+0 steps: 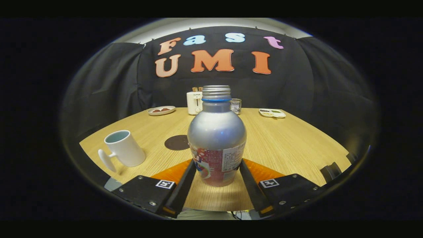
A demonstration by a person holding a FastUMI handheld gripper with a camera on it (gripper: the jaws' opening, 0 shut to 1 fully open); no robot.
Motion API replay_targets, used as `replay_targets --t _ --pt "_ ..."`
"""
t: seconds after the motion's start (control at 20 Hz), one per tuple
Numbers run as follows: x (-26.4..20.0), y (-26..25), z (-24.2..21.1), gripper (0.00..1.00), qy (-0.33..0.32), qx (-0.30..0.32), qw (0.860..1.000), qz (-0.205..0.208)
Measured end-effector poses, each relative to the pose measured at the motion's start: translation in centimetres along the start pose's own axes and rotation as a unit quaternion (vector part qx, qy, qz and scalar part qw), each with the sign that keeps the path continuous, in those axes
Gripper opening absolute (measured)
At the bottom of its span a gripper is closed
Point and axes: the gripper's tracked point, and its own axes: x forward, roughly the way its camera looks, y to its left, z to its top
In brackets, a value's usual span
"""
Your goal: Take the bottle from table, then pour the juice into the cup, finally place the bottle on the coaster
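Between the gripper (217, 165) jaws, an upright bottle (216, 138), pinched on both sides.

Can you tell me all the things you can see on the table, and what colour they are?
bottle: 1, silver with a red label, cap off, upright between the fingers
cup: 1, white, beside the bottle, handle towards the gripper
coaster: 1, dark, round, between cup and bottle
plate: 1, pale, holding brownish bits, far side
toaster: 1, white, beyond the bottle
glass: 1, ribbed, next to the toaster
tray: 1, white, far side
table: 1, light wood
gripper: 1, both fingers against the bottle's sides
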Motion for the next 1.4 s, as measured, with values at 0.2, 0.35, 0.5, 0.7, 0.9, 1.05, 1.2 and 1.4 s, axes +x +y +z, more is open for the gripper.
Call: replay_targets --t 0.2,0.35,0.5,0.7,0.9,1.05,1.2,1.4 --pt "-0.2 0.1 0.3 0.77 0.003 -0.001 1.0 -0.008" --pt "-0.6 0.8 1.3 0.77 -0.006 -0.01 1.0 -0.01" --pt "-0.9 1.7 2.4 0.77 -0.013 -0.034 0.999 -0.015" --pt "-1.1 3.1 4.0 0.77 -0.023 -0.077 0.996 -0.024" --pt "-1.4 4.1 5.5 0.77 -0.033 -0.141 0.989 -0.039" --pt "-1.5 4.4 5.9 0.77 -0.029 -0.205 0.977 -0.057" --pt "-1.5 5.2 6.1 0.77 -0.025 -0.24 0.968 -0.063" --pt "-1.4 6.0 6.8 0.76 -0.024 -0.268 0.96 -0.072"
